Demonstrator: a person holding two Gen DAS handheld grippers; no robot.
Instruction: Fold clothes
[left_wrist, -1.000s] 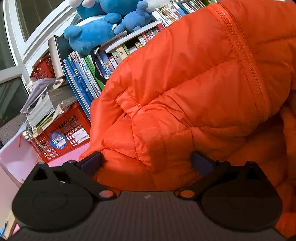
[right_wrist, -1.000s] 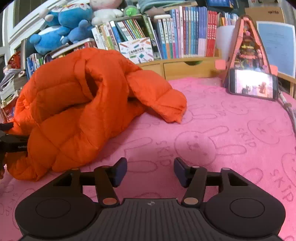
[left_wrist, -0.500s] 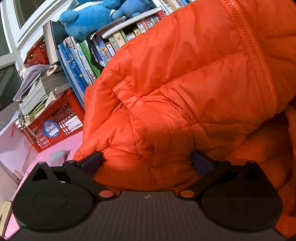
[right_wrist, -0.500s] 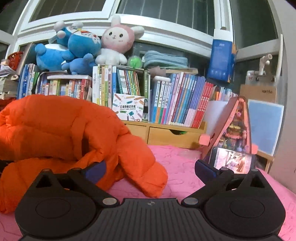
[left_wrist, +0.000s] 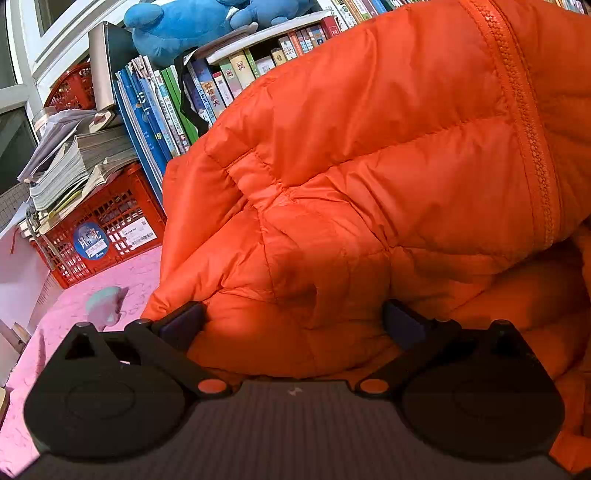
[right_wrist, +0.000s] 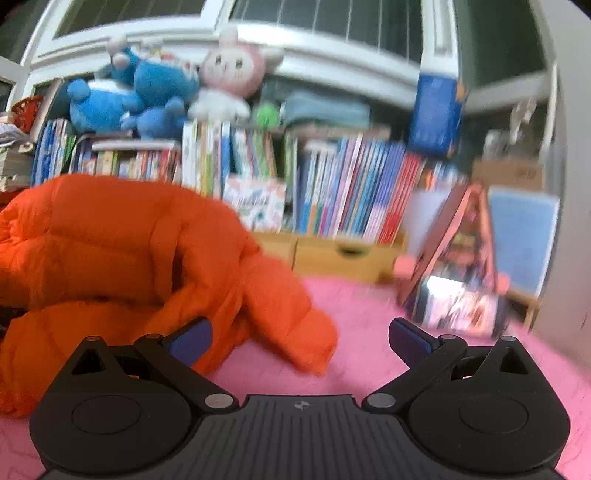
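Observation:
A puffy orange quilted jacket (left_wrist: 369, 166) lies crumpled in a heap on the pink blanket (right_wrist: 369, 354). It fills most of the left wrist view, its zipper (left_wrist: 524, 110) running down the right side. My left gripper (left_wrist: 291, 325) is open and pushed against the heap, with a bulge of fabric between its spread fingers. In the right wrist view, which is motion-blurred, the jacket (right_wrist: 110, 240) sits left of centre with one sleeve (right_wrist: 288, 317) reaching out to the right. My right gripper (right_wrist: 299, 336) is open wide just short of that sleeve's end, holding nothing.
A red crate (left_wrist: 107, 225) with stacked papers and rows of books stands behind the jacket on the left. A small pale object (left_wrist: 105, 304) lies on the blanket by my left finger. Plush toys (right_wrist: 147, 92), a wooden drawer unit (right_wrist: 340, 254) and a lit phone (right_wrist: 461, 306) line the back.
My right gripper has opened from half shut to wide open and tilted up from the blanket toward the jacket's sleeve. The left gripper has pulled back slightly, staying open on the heap.

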